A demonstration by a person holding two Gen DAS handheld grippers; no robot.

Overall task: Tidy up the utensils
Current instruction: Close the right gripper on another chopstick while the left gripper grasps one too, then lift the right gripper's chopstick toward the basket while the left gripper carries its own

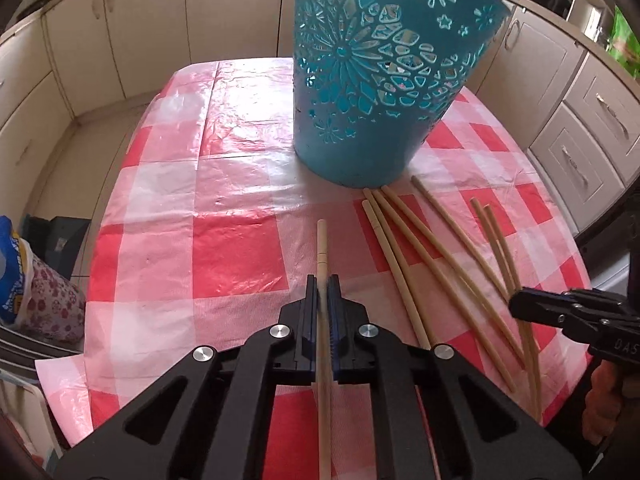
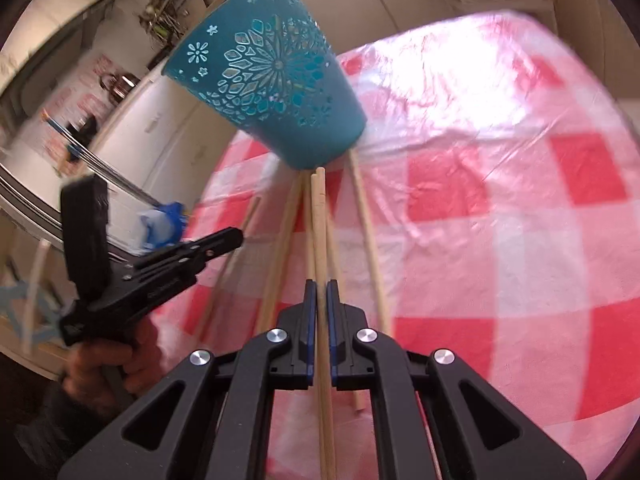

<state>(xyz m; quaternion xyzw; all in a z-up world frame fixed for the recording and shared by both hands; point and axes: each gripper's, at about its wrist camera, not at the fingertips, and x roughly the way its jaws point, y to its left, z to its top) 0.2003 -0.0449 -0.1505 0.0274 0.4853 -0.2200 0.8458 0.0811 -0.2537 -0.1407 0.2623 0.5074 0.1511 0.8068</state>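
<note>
My left gripper (image 1: 321, 282) is shut on a pale wooden chopstick (image 1: 322, 240) that runs straight out between its fingers. A teal cut-out holder (image 1: 380, 92) stands on the checked tablecloth just beyond. Several more chopsticks (image 1: 420, 256) lie fanned out on the cloth to its right. My right gripper (image 2: 321, 285) is shut on another chopstick (image 2: 319, 208) whose tip points at the base of the holder (image 2: 276, 88). In the left wrist view the right gripper (image 1: 516, 305) hovers over the loose chopsticks. The left gripper (image 2: 236, 236) shows at the left of the right wrist view.
The red and white checked table (image 1: 224, 240) ends at a front-left corner, with a printed bag (image 1: 28, 288) beside it on the left. Cream kitchen cabinets (image 1: 580, 128) run behind and to the right. A person's hand (image 2: 104, 364) holds the left gripper's handle.
</note>
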